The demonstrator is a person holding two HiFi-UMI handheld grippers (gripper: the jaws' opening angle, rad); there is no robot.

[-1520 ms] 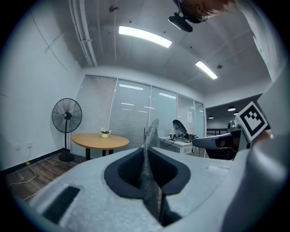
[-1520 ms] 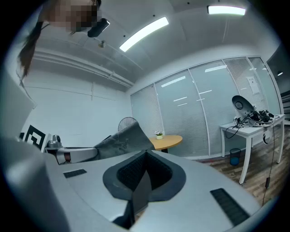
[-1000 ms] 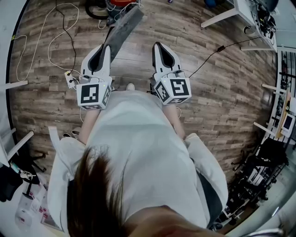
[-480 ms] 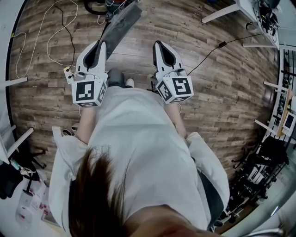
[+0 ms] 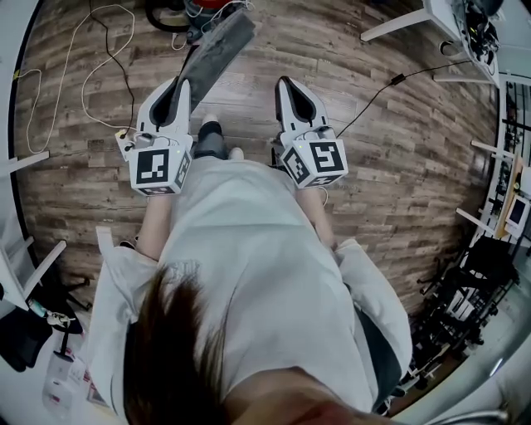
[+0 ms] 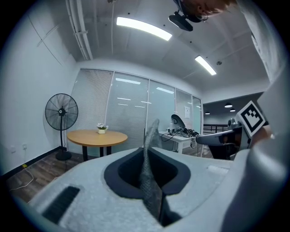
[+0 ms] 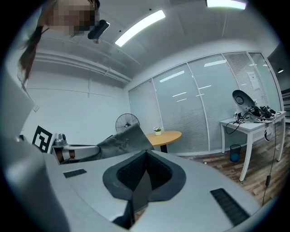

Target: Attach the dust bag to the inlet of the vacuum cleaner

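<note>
The dust bag (image 5: 217, 50) is a flat grey fabric sheet that juts forward over the wood floor. My left gripper (image 5: 183, 81) is shut on its near edge. In the left gripper view the bag (image 6: 147, 174) stands edge-on between the closed pads. My right gripper (image 5: 283, 81) is shut with nothing in it, level with the left one and apart from the bag. The right gripper view shows the bag (image 7: 121, 141) off to the left. The vacuum cleaner (image 5: 209, 7), red and black with a dark hose, lies at the top edge, mostly cut off.
White cables (image 5: 79, 58) snake over the floor at the left, with a power strip (image 5: 126, 143) near the left gripper. A black cord (image 5: 390, 87) runs to a white desk (image 5: 431, 21). A round table (image 6: 96, 136) and a standing fan (image 6: 61, 114) stand ahead.
Both grippers have shifted a little with the bag. The person's leg and white shoe have come into sight between them. The vacuum cleaner shows a bit more at the top.
</note>
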